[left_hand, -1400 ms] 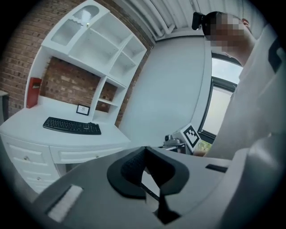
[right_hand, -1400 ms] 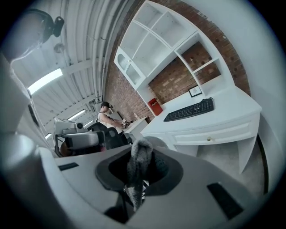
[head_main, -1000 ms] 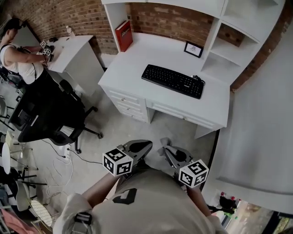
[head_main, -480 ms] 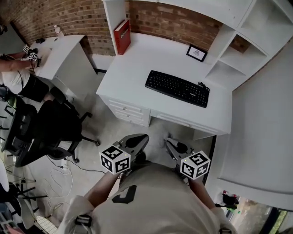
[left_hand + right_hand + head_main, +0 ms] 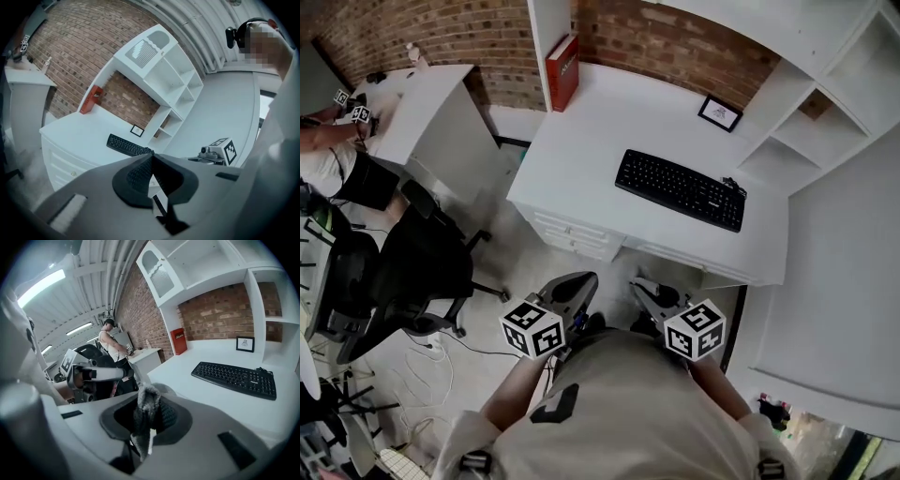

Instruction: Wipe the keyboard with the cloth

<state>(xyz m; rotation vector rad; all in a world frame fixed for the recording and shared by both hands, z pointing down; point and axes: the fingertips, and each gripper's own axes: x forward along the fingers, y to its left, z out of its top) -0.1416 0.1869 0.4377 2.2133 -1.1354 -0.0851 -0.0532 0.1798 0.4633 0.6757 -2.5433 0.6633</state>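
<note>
White desk: black keyboard, red book, print unreadable

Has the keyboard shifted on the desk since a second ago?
No. The keyboard keeps its place on the desk, below and left of the picture frame; only the head view itself has drifted.

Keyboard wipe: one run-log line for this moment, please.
stage: wiping not begun | left gripper: shut, empty | right gripper: shut on cloth | keyboard: on desk, untouched, grippers short of desk
</note>
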